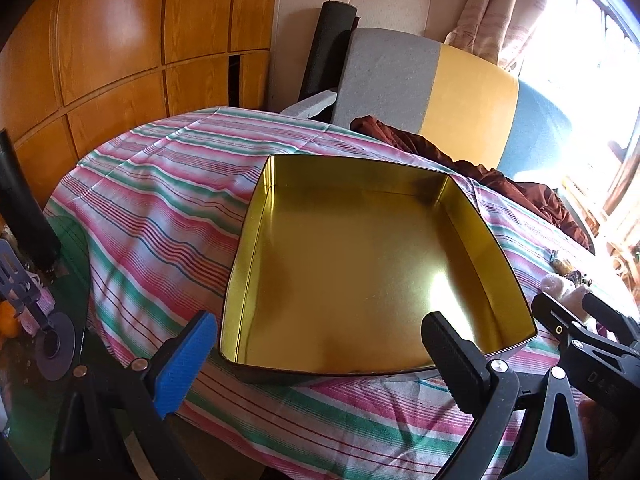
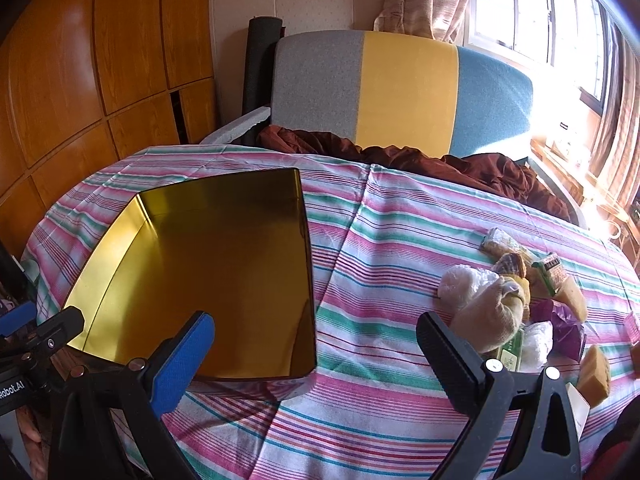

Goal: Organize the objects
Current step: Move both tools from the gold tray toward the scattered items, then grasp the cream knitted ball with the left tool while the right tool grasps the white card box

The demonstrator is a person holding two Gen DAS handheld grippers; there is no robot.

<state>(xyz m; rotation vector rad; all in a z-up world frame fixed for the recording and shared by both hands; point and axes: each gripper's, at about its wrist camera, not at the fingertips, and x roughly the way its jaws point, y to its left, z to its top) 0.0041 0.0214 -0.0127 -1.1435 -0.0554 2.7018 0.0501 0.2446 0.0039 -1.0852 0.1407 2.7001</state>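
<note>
A shallow gold tin box (image 1: 360, 264) lies empty on a striped tablecloth (image 1: 160, 216). My left gripper (image 1: 320, 364) hovers over the box's near rim, open, nothing between its blue and black pads. In the right wrist view the same gold tin box (image 2: 208, 280) sits at the left. A pile of wrapped snacks and small packets (image 2: 516, 296) lies at the right on the striped tablecloth (image 2: 380, 264). My right gripper (image 2: 316, 360) stands open above the cloth between box and pile, holding nothing. Its black finger (image 2: 448, 360) is close to a cream-coloured bundle (image 2: 488, 312).
A chair with a grey, yellow and blue back (image 2: 400, 88) stands behind the table with dark red fabric (image 2: 420, 160) on it. Wooden cabinets (image 1: 100, 60) fill the left. A bright window (image 2: 540, 12) is at the right. Clutter (image 1: 36, 320) sits below the table's left edge.
</note>
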